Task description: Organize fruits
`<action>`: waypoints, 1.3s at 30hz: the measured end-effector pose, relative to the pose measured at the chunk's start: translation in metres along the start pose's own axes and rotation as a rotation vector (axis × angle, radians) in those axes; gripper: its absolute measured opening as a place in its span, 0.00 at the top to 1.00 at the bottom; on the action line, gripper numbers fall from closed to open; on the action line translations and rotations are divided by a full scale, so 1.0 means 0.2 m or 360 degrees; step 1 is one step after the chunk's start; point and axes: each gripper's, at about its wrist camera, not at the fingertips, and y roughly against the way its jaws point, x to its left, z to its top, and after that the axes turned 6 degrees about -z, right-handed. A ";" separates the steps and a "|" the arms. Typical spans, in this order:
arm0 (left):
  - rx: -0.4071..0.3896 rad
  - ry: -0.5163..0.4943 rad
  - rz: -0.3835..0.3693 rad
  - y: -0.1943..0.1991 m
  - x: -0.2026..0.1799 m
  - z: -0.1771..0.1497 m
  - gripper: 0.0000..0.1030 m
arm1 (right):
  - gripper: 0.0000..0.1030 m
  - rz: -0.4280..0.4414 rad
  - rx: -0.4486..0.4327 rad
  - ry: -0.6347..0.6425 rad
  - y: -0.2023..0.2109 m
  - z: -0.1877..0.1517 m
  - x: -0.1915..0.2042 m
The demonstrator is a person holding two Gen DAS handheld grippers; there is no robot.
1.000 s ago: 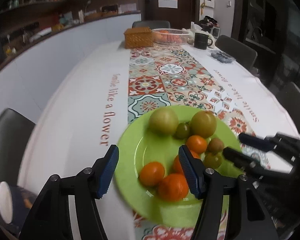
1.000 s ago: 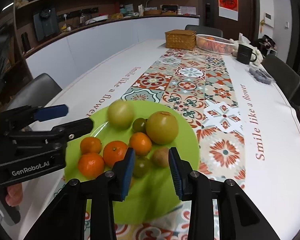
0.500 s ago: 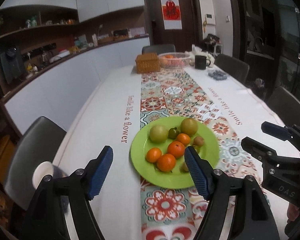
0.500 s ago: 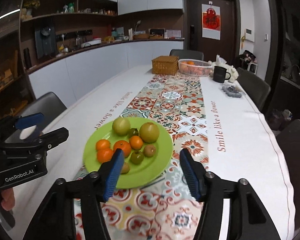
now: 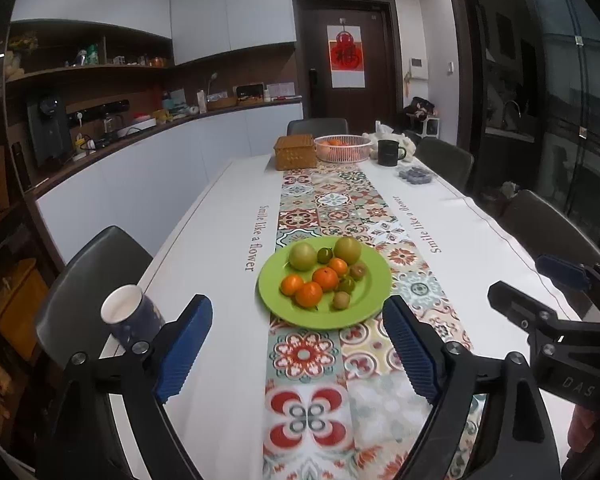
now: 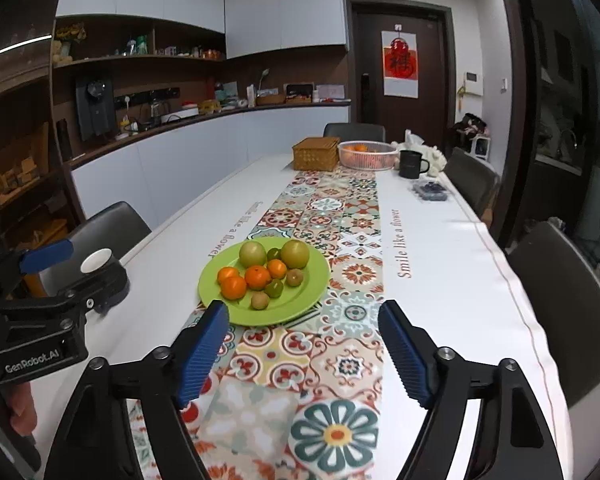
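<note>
A green plate [image 5: 370,296] [image 6: 312,300] rests on the patterned table runner. It carries two large yellow-green fruits [image 5: 302,256] [image 6: 295,254], several oranges [image 5: 325,278] [image 6: 258,277], small green citrus and brown kiwis [image 6: 260,300]. My left gripper [image 5: 298,344] hangs above the near end of the table, well short of the plate. Its jaws are opening with nothing between them. My right gripper [image 6: 304,346] is likewise back from the plate, jaws opening and empty. Each gripper shows at the edge of the other's view.
A blue paper cup [image 5: 130,316] stands at the table's left edge by a dark chair [image 5: 88,280]. At the far end are a wicker box [image 5: 295,152], a pink basket [image 5: 343,148] of oranges, a black mug [image 5: 389,153] and a blueberry punnet [image 5: 416,175]. Chairs line the right side.
Both grippers have pulled back and up from the plate, which now looks smaller and farther off. Both pairs of jaws have spread much wider.
</note>
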 end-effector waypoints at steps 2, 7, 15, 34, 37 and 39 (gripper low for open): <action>-0.0015 0.0005 0.0021 0.07 -0.01 -0.04 0.13 | 0.23 -0.0017 -0.0011 0.0005 0.05 -0.02 -0.01; -0.0052 -0.0006 0.0032 0.18 -0.03 -0.09 0.08 | 0.20 -0.0037 -0.0037 0.0012 0.17 -0.07 0.00; -0.0067 0.0005 0.0034 0.32 -0.06 -0.19 0.02 | 0.17 -0.0064 -0.0056 0.0017 0.31 -0.15 0.01; -0.0067 0.0055 0.0021 0.39 -0.04 -0.24 0.00 | 0.16 -0.0045 -0.0061 0.0006 0.37 -0.18 0.03; -0.0071 0.0050 0.0025 0.40 -0.04 -0.24 0.00 | 0.16 -0.0050 -0.0062 0.0004 0.36 -0.18 0.03; -0.0073 0.0051 0.0023 0.40 -0.04 -0.25 0.00 | 0.16 -0.0046 -0.0059 0.0007 0.36 -0.18 0.03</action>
